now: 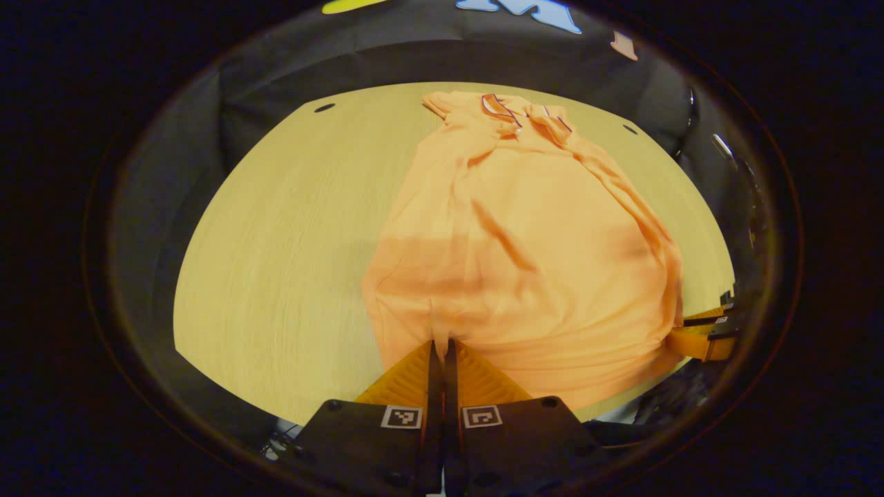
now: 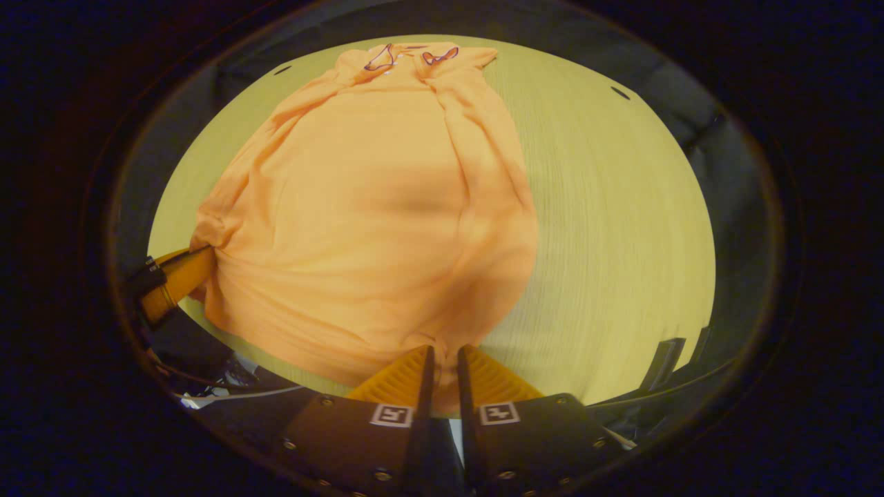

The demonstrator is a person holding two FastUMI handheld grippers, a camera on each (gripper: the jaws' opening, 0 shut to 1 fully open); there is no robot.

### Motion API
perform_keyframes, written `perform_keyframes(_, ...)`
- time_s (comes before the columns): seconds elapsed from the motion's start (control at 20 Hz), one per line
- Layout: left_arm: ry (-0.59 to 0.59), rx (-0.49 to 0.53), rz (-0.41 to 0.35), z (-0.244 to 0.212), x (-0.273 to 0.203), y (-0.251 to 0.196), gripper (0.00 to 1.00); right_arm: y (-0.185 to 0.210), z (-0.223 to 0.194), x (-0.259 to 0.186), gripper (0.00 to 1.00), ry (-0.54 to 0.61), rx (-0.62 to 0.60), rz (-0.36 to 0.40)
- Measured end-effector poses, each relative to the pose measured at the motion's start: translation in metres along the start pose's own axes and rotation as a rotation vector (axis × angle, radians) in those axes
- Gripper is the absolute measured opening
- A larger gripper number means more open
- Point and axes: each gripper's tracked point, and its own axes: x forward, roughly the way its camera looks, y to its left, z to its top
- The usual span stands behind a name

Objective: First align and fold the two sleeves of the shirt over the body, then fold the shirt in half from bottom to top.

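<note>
The bench (image 1: 276, 262) carries the shirt (image 1: 525, 241), spread ahead of both grippers with its collar (image 1: 511, 110) at the far end. Each hem corner is pinched: the left gripper (image 1: 442, 343) and right gripper (image 2: 445, 350) are both clamped on fabric. Lift evenly and carry the hem forward to the collar, keeping it taut. Bare bench lies outboard of each gripper.

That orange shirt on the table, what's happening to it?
A person is folding the orange polo shirt on the wooden table with two handheld grippers. The sleeves already look folded in. The left gripper and the right gripper each pinch the bottom hem, with the collar at the far end, seemingly ready to fold the bottom up.
</note>
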Motion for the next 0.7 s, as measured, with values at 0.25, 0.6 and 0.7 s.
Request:
perform_keyframes(0.25,0.047,-0.003,-0.008,0.003,-0.001,0.001,0.07,0.003,0.002,0.0,0.0,-0.024,-0.021,-0.012)
perform_keyframes(0.6,0.062,-0.029,-0.023,0.006,0.001,0.003,0.07,0.007,0.013,-0.005,0.0,-0.02,0.083,0.078)
perform_keyframes(0.7,0.067,-0.06,-0.03,0.012,-0.001,0.003,0.07,0.007,0.021,-0.01,0.0,-0.03,0.078,0.084)
